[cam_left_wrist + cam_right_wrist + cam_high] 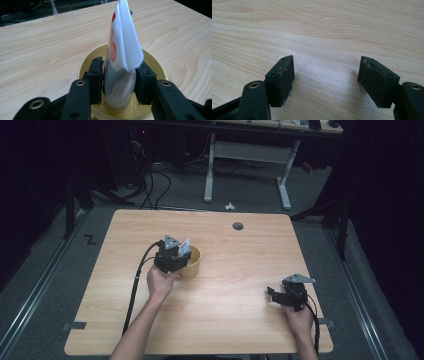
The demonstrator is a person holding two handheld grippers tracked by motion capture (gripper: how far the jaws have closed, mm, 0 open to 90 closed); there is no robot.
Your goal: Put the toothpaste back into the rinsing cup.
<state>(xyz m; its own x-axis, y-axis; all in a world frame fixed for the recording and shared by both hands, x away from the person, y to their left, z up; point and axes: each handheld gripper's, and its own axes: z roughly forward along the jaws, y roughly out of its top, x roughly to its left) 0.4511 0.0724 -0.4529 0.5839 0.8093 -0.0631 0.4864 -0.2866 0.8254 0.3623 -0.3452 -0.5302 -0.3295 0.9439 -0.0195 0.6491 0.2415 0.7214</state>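
White tube (123, 50) with red print; yellow cup (152, 62); black fingers (96, 75).

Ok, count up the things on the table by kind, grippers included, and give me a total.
Yellow cup: 1
White tube, standing in the cup: 1
Grippers: 2, left gripper and right gripper
Total: 4

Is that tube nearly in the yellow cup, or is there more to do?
Mostly done: the white tube already stands upright with its lower end inside the yellow cup. The left gripper has its jaws around it. Letting go and pulling away looks left. The right gripper waits open over the table.
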